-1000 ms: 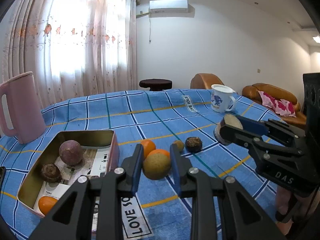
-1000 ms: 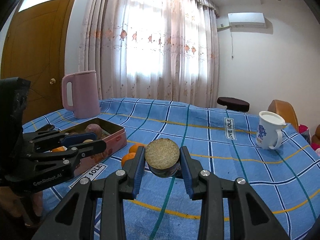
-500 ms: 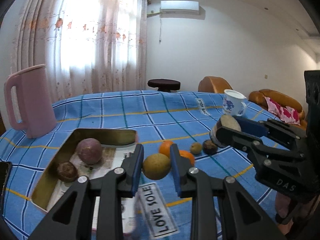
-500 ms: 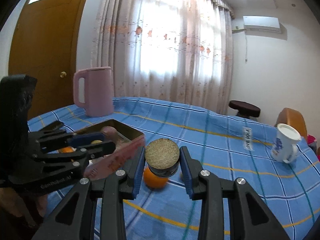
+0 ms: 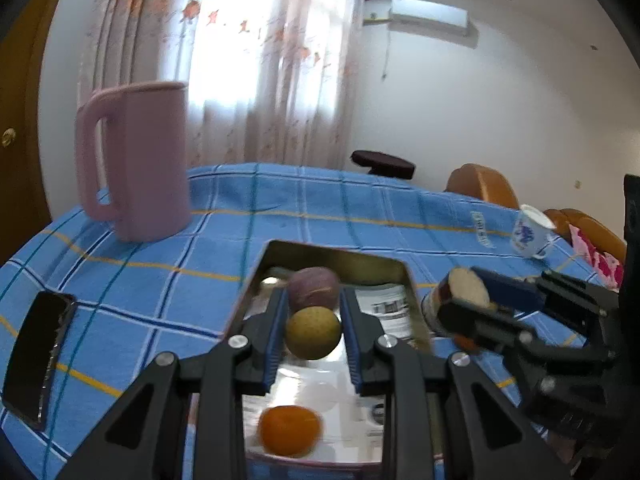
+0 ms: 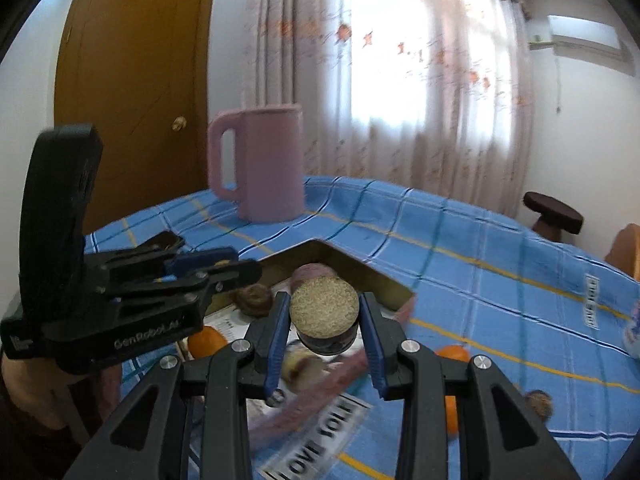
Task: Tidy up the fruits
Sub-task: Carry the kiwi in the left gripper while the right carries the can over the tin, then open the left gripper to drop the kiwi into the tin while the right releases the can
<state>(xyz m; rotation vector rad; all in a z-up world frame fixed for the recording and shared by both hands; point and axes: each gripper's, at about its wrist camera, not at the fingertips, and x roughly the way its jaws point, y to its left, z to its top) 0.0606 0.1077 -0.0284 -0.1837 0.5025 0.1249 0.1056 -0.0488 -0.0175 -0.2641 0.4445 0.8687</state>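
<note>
— Starting with the biggest thing: why is the tin (image 5: pixel 256 280) left open on the blue cloth (image 5: pixel 320 208)?

— So that fruit can be dropped in; a purple fruit (image 5: pixel 314 286) and an orange (image 5: pixel 290 430) are already seen inside.

— And what is held over it?

— A yellow-green fruit (image 5: pixel 313 332) is clamped in the left gripper (image 5: pixel 313 338), above the tin, likely for release. A cut, dark-skinned fruit (image 6: pixel 324 316) is pinched by the right gripper (image 6: pixel 325 330) near the tin's edge.
</note>
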